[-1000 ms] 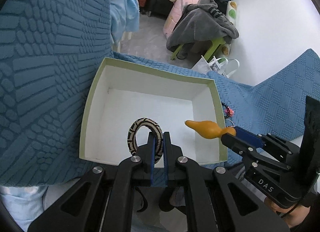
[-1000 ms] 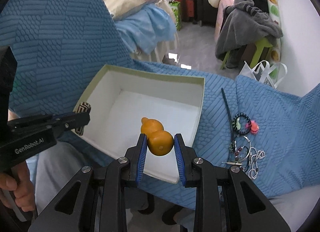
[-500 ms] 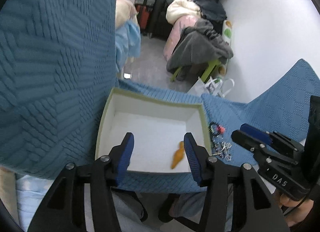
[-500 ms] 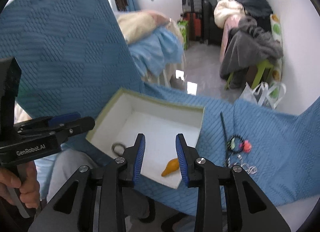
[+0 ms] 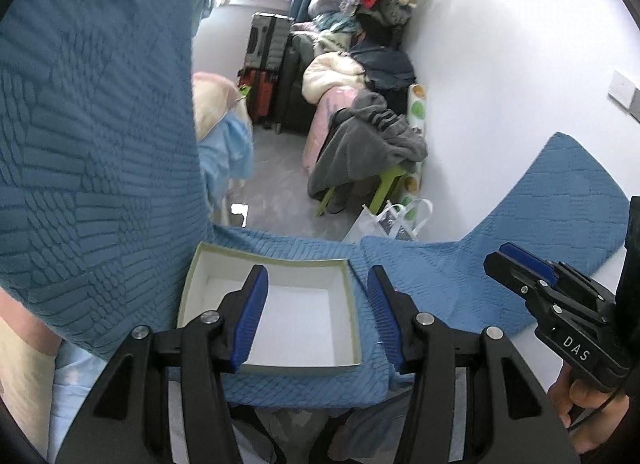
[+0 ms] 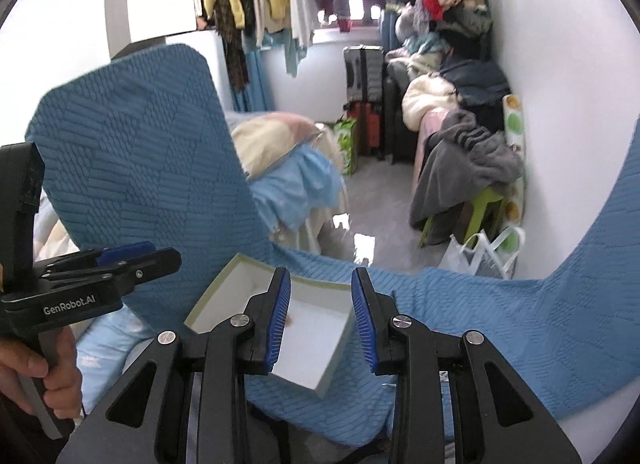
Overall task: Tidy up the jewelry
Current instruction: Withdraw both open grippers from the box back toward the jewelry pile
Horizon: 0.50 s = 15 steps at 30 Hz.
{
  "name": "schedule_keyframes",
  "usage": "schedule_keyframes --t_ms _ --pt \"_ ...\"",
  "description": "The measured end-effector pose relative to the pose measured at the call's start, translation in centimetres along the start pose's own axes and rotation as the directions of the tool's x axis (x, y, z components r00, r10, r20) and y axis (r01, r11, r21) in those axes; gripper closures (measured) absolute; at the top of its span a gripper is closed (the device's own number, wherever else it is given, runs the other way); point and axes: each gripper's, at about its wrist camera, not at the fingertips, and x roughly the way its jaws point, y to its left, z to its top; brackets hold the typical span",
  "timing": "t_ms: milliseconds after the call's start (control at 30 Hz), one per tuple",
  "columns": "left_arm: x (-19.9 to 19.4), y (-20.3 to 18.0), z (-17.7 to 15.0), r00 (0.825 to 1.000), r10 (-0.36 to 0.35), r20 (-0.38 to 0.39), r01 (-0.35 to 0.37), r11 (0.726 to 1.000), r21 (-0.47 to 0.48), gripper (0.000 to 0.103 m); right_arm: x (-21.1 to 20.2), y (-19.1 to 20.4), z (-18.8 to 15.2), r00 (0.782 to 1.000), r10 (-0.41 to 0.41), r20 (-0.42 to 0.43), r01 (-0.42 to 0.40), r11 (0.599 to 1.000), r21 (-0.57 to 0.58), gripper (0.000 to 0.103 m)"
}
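A shallow box (image 5: 304, 324), white inside with a pale green rim, lies on the blue quilted cover. My left gripper (image 5: 316, 270) hovers above it, open, with only bare box floor between its blue pads. In the right wrist view the same box (image 6: 316, 344) lies below my right gripper (image 6: 320, 273), also open and holding nothing. A small orange bit of the gourd pendant (image 6: 290, 319) shows on the box floor beside the left pad. The patterned bracelet is hidden. Each gripper appears from the side in the other's view: right gripper (image 5: 516, 260), left gripper (image 6: 160, 256).
The blue quilted cover (image 6: 480, 324) rises high at left and right of the box. A person's hand (image 6: 24, 368) grips each handle. Beyond are a floor, a green stool under a grey garment (image 5: 368, 152), a white bag (image 5: 392, 220), suitcases and hanging clothes.
The left gripper let go of the patterned bracelet and the right one let go of the orange gourd, both into the box. Both grippers have risen and pulled back from it.
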Motion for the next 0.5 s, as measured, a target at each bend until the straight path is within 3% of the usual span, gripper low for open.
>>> schedule_keyframes --t_ms 500 --pt "0.0 -6.5 -1.3 0.997 -0.065 0.035 0.063 0.997 0.052 0.050 -5.5 -5.1 -3.6 0.991 -0.122 0.054 0.120 0.992 0.039 0.073"
